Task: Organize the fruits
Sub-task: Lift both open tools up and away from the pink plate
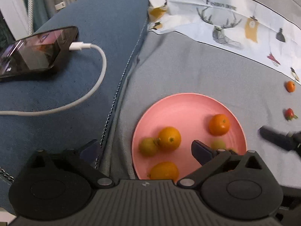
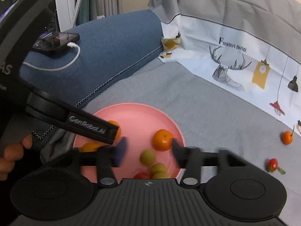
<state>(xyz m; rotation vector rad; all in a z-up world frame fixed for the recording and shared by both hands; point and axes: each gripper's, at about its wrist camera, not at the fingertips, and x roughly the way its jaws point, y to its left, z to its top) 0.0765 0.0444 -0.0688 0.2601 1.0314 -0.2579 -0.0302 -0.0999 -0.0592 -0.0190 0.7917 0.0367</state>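
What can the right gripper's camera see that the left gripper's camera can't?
Only the right wrist view shows a red fruit on the plate, close to the camera, and the person's fingers at the left edge. Only the left wrist view shows the long loop of the white charging cable running off the left side. Both show the pink plate with oranges and green fruits, the phone on the blue cushion, and a small orange and a strawberry lying loose on the grey cloth.

Black ribbed left gripper (image 1: pixel 144 150), dark blue fingers (image 1: pixel 201 151), silver pivot screws
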